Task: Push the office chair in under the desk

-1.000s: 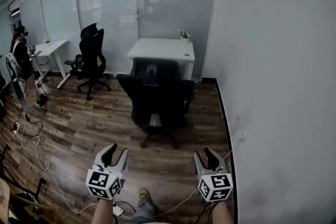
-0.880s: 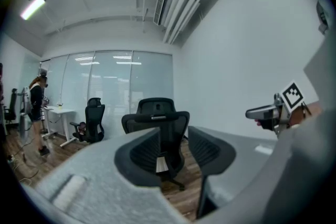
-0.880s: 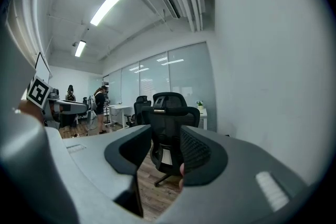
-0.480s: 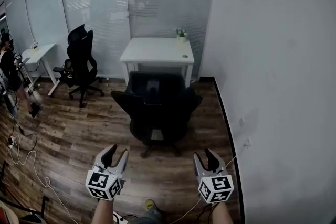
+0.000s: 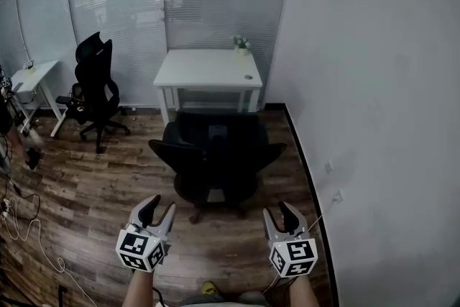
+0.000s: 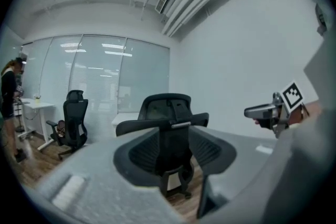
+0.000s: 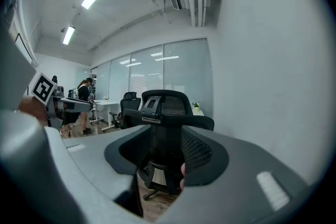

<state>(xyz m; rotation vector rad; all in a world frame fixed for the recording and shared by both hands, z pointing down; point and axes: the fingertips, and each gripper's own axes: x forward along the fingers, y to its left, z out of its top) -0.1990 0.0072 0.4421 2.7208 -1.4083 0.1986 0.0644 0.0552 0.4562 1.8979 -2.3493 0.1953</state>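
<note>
A black office chair (image 5: 215,162) stands on the wood floor with its back toward me, just in front of the white desk (image 5: 208,72) against the glass wall. Its seat is outside the desk. My left gripper (image 5: 157,211) hangs low at the chair's near left, apart from it; its jaws are opening with nothing between them. My right gripper (image 5: 282,211) is at the near right, open and empty, also clear of the chair. In both gripper views the chair's backrest (image 6: 168,128) (image 7: 165,134) fills the gap between the jaws, still some way ahead.
A small plant (image 5: 241,44) sits on the desk's far right corner. A white wall (image 5: 374,118) runs close along the right. A second black chair (image 5: 93,86) and another white desk (image 5: 32,75) stand at left. Cables (image 5: 14,219) lie on the floor at left.
The view has swung and moved nearer, so chair and desk now sit more squarely ahead and the person at far left has slid out of the head view. Both grippers keep their place.
</note>
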